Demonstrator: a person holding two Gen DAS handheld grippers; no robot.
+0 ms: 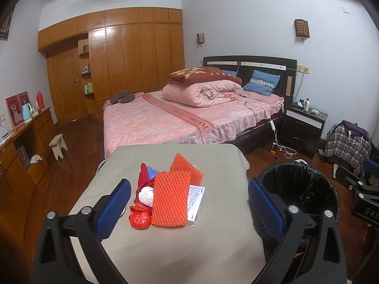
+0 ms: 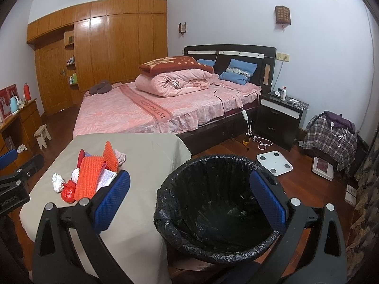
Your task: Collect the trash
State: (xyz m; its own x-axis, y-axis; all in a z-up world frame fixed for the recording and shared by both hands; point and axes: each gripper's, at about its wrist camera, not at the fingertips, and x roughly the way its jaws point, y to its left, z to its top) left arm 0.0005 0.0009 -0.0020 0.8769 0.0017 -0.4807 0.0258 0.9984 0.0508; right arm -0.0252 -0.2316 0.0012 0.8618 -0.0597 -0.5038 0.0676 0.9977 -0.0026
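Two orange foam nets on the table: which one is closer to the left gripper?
The flat orange foam net at the front of the pile, overlapping the white box. The other net stands tilted behind it, farther from the left gripper.

Orange knobbly foam sheets (image 1: 171, 200) on a grey-beige table cover (image 1: 177, 248) — black-lined bin (image 2: 220, 208), blue-padded claws.

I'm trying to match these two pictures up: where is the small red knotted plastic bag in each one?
Left wrist view: the small red knotted plastic bag lies at the near left end of the trash pile, lower centre.
Right wrist view: it sits lower left, beside the flat orange foam net.
Shared landmark: the black-lined trash bin, right of the table.
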